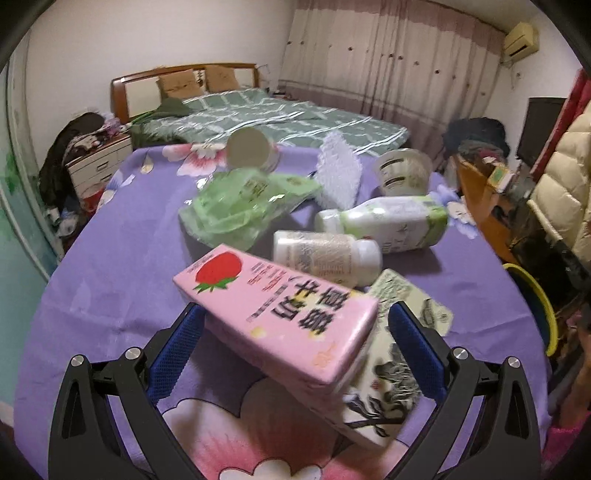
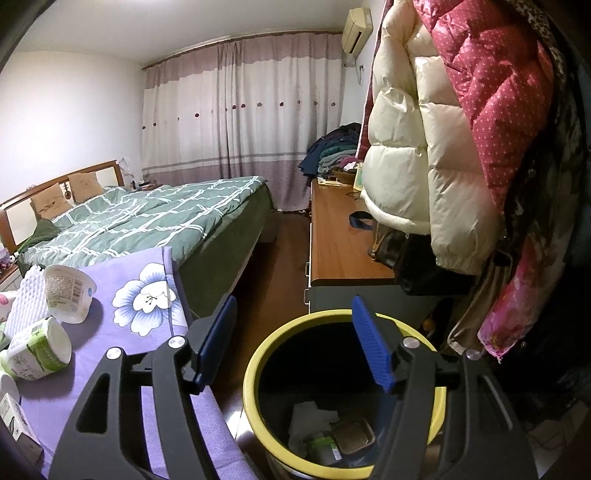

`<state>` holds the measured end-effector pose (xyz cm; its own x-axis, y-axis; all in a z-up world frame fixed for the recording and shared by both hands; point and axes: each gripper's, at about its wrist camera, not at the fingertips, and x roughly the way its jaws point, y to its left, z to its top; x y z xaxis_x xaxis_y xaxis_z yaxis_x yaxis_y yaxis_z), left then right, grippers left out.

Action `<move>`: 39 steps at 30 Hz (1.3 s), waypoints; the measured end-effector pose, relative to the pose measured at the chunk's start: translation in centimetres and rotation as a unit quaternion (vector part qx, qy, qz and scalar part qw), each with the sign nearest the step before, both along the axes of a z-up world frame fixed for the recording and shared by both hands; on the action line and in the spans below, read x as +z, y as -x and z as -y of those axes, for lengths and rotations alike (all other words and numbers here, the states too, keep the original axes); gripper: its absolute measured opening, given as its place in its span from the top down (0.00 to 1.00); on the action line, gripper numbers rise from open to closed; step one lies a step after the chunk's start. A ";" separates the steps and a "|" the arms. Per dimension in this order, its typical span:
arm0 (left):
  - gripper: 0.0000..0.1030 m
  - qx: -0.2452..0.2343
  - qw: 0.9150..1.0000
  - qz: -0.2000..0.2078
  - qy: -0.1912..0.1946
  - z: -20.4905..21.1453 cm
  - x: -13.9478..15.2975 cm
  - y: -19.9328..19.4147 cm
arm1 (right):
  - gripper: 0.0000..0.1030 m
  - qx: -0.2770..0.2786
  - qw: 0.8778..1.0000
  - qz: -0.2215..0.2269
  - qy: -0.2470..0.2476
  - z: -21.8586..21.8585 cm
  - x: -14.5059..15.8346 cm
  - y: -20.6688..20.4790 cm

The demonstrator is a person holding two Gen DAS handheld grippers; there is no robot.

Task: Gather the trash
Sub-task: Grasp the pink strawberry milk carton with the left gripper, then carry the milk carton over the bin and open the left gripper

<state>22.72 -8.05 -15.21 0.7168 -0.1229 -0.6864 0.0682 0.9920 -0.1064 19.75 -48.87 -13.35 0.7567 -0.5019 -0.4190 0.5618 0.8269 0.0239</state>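
We were in a home bedroom, plainly lived in. We saw a bed (image 2: 147, 218) with a green checked quilt and a wooden headboard (image 1: 184, 79), and long curtains (image 2: 240, 118) across the far wall. An air conditioner (image 2: 356, 29) sat high in the corner. Puffy coats (image 2: 424, 140) hung by a wooden dresser (image 2: 340, 243), and clothes were heaped on a small bedside cabinet (image 1: 99, 162).

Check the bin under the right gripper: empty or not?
Not empty. The right wrist view looks straight into the yellow-rimmed bin; paper and a few containers lie at its bottom, and most of its depth is unfilled.
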 end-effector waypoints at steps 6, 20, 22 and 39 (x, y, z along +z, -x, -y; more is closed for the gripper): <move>0.05 0.040 0.999 -0.021 -0.005 -3.7 -0.6 0.6 | 0.37 0.004 1.000 0.000 -0.003 0.0 0.0 0.0; 0.05 0.080 0.996 -0.046 0.000 -8.2 -0.2 0.6 | 0.34 0.007 1.000 0.003 -0.007 -0.2 0.0 -0.2; 0.05 0.083 0.995 -0.051 -0.018 -7.9 0.0 -1.1 | 0.34 0.008 1.000 0.004 -0.006 -0.2 0.0 -0.2; 0.50 0.067 0.992 -0.103 -0.012 -8.7 -1.6 -4.6 | 0.34 0.013 1.000 0.005 -0.009 -0.3 0.0 -0.3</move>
